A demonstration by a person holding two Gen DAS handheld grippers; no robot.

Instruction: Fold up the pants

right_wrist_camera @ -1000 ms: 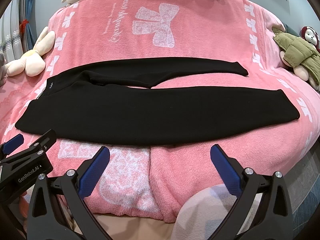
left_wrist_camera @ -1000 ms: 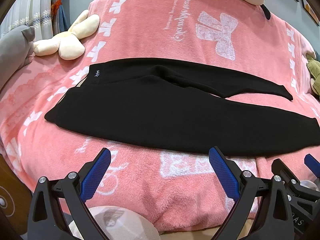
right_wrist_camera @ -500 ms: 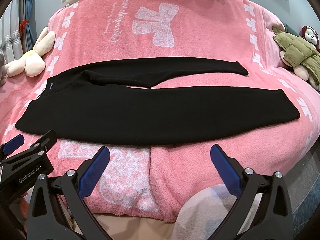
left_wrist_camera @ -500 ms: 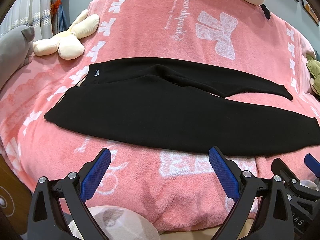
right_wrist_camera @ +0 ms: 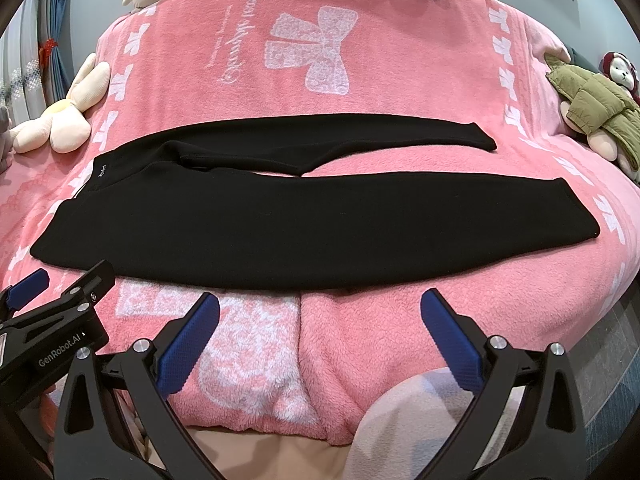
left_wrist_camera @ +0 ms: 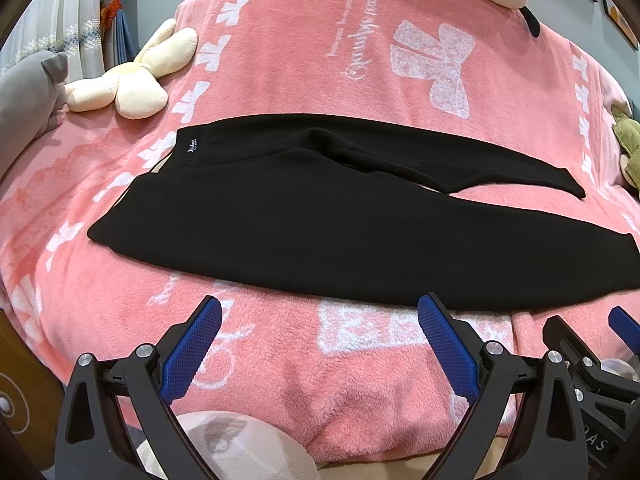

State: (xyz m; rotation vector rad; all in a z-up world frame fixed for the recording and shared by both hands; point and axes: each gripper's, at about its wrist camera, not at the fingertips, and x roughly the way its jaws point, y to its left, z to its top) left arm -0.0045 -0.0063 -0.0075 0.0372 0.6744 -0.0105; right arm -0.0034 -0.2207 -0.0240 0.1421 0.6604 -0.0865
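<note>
The left gripper (left_wrist_camera: 318,330) and the right gripper (right_wrist_camera: 320,326) hung side by side at the near edge of the bed, both with fingers spread wide and empty. Just beyond them the black pants (right_wrist_camera: 256,224) lay flat across the pink blanket (right_wrist_camera: 400,80), waistband to the left, legs apart. A cream plush toy (left_wrist_camera: 128,84) sat farther back on the left.

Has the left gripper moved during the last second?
No. The left gripper sits in the same place against the black pants and the blanket's white bow print.
</note>
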